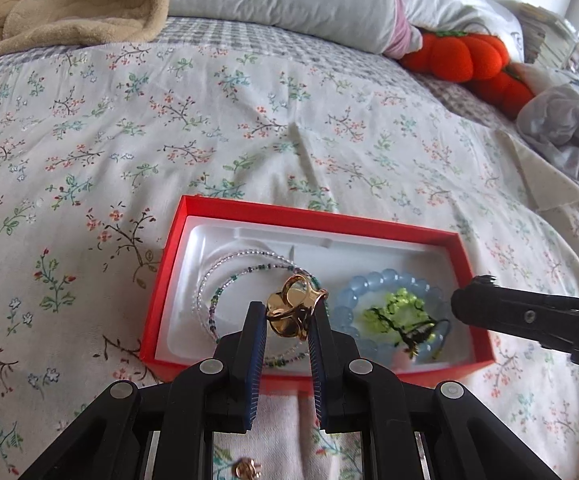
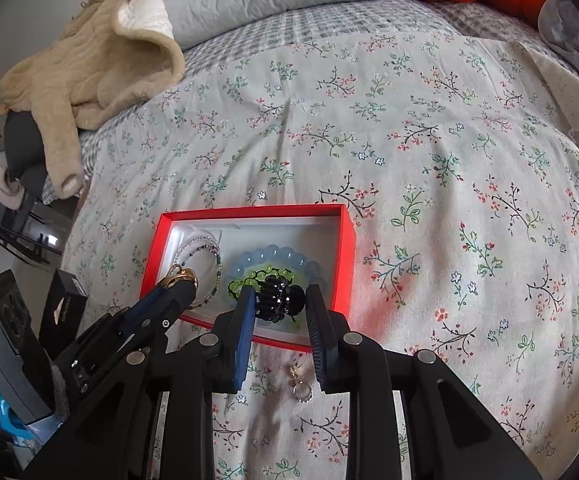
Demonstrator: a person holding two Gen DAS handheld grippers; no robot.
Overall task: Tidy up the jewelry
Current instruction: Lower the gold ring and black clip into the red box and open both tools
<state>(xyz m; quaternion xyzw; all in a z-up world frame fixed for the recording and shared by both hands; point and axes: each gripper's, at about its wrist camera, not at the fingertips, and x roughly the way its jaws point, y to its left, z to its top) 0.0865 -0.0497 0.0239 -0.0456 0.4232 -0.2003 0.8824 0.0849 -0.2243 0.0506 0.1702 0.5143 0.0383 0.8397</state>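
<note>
Left gripper (image 1: 287,316): your pads pinch a gold ring (image 1: 293,310) above the red box (image 1: 161,292).
Ring handling: judge it light, rigid and slick; hold across the band.
Ring axis: you cannot tell which way it points from here.
Right gripper (image 2: 281,300): your pads clamp a black hair claw (image 2: 279,299) over the blue bead bracelet (image 2: 265,258).
Claw handling: likely light, stiff, springy; its teeth face left in the right wrist view.
Outward: earrings (image 2: 299,384) lie on the floral bedspread (image 2: 409,160), just beside the box.

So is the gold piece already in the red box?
Not yet. The left tongs hold the gold piece clamped above the red box; it has not been released.
</note>
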